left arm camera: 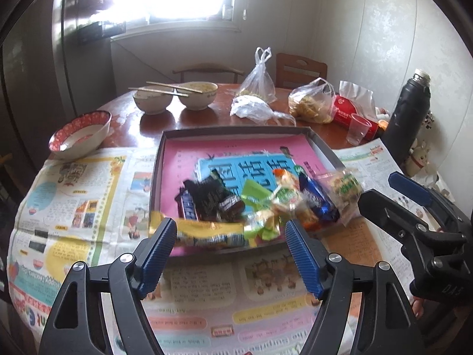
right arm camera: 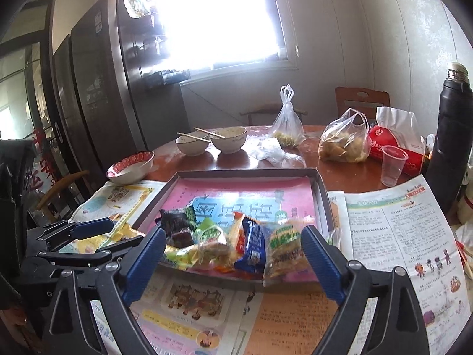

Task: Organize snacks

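Left gripper [left arm camera: 229,238] with blue ribbed fingers [left arm camera: 159,244] spread apart and released, nothing pressed between them; it hovers just before the near edge of the shallow box [left arm camera: 236,130], over the yellow packet [left arm camera: 207,235] that lies against that near wall. Right gripper [right arm camera: 233,250], fingers [right arm camera: 317,261] likewise spread wide and released, hovers before the near right corner of the box; a green-labelled cracker pack [right arm camera: 285,251] appears between them but neither pad presses on it, and it is blurred, so whether it rests or is dropping cannot be told.

Inside the box, on its pink and blue printed lining, the snacks [left arm camera: 260,201] lie in one loose heap along the near wall: dark chocolate wrappers towards the near left, green-wrapped pieces in the middle, a blue packet [left arm camera: 317,198] and cracker packs towards the near right. The far half of the box floor is bare.

The box sits on newspaper [left arm camera: 74,195] spread over the tabletop [left arm camera: 189,118]. Beyond the box's far wall stand two bowls with chopsticks [left arm camera: 174,96], tied plastic bags [left arm camera: 313,103], a clear cup [left arm camera: 357,128] and a dark flask [left arm camera: 409,115]; a red patterned bowl [left arm camera: 79,134] stands off its far left corner.

Judged progress: gathering appears done, since no loose snack shows on the newspaper; sorting the heap by kind or into rows may remain.
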Motion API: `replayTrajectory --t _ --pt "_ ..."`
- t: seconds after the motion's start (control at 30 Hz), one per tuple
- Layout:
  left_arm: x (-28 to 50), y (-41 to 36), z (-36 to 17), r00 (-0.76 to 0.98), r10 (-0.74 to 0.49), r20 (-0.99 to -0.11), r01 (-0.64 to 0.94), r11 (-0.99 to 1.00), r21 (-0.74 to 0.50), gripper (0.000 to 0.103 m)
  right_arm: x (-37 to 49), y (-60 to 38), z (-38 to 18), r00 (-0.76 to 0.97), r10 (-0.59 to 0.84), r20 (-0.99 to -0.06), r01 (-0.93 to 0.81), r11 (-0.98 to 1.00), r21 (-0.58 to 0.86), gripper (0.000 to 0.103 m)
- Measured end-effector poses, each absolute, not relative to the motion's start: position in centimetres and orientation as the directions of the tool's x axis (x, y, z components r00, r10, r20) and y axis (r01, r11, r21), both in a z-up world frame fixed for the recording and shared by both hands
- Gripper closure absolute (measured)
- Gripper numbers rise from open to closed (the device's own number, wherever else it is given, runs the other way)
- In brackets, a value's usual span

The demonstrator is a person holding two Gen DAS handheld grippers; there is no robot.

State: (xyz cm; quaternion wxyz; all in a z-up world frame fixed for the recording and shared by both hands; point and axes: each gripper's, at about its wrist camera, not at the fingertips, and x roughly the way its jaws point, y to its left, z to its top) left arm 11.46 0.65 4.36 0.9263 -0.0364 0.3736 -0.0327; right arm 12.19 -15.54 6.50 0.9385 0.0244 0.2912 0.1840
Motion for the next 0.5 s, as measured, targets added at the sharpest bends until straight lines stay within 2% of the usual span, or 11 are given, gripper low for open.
replayTrajectory --t 0.17,0.5 --pt "10.0 0.9 3.6 0.701 -0.058 -0.711 0.012 0.998 -0.069 0.026 10.7 -15.5 6.0 0.747 0.352 -0.564 -0.336 0.932 0.137 0.007" --pt "6.9 0.4 2.2 0.669 -0.065 -0.740 0.019 0.997 -0.071 0.026 8.6 -16.8 4.3 0.707 0.344 -0.618 -0.287 0.938 0.193 0.007"
